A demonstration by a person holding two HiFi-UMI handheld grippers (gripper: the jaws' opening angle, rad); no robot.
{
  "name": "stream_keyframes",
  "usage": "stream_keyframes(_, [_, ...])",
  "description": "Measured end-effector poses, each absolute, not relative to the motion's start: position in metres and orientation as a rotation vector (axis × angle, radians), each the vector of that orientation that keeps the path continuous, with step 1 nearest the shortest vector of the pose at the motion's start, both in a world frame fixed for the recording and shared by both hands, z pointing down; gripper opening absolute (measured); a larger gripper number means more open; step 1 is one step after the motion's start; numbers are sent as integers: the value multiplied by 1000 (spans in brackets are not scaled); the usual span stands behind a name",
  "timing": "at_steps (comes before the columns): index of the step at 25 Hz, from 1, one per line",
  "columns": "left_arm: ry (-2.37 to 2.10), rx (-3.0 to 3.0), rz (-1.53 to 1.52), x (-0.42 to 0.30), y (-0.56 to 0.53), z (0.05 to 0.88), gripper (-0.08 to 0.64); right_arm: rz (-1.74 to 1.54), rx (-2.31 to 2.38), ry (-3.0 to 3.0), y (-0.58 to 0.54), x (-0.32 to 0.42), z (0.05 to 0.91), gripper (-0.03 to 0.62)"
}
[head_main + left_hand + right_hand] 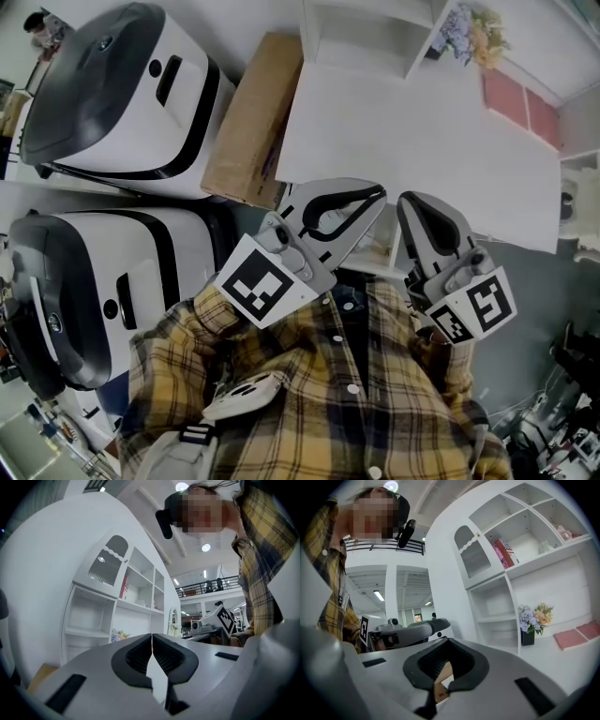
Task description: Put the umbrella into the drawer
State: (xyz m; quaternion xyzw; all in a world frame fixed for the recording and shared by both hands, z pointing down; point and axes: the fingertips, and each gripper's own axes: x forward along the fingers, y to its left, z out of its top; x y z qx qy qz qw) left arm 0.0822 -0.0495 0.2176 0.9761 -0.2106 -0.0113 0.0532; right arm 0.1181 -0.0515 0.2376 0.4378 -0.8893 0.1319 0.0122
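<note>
No umbrella shows in any view, and I cannot pick out a drawer. Both grippers are held close to the person's plaid shirt [319,394], pointing toward the white desk [412,141]. My left gripper [378,193] is shut with nothing between its jaws; in its own view the black pads [140,656] meet in a thin seam. My right gripper [411,201] sits just to its right, also shut and empty, its pads [426,660] closed at the tips. Each gripper shows in the other's view: the right gripper [220,619] and the left gripper [412,631].
A white shelf unit [520,545] stands behind the desk with a flower vase [473,36] and pink books [520,101]. A cardboard box [251,117] lies left of the desk. Two large white and black machines [112,84] [84,281] fill the left side.
</note>
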Motion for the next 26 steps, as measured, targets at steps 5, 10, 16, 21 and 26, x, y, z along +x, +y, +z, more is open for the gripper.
stream_keyframes(5, [-617,2943,-32,81,-49,221,25,381,1373,-2760,-50,119,237,17])
stream_keyframes(10, [-620,2920,-51,81,-50,222,25,376,1372,-2759,-47,120,238,17])
stream_keyframes(16, [-617,2919,-34,79,-44,225,25,373,1338,-2768,-44,118,238,17])
stream_keyframes(21, [-613,2910,-8,79,-41,229,25,382,1324,-2773,-44,117,238,16])
stream_keyframes(26, [-574,2918,18,83,-39,232,25,374,1314,-2780,-43,117,238,16])
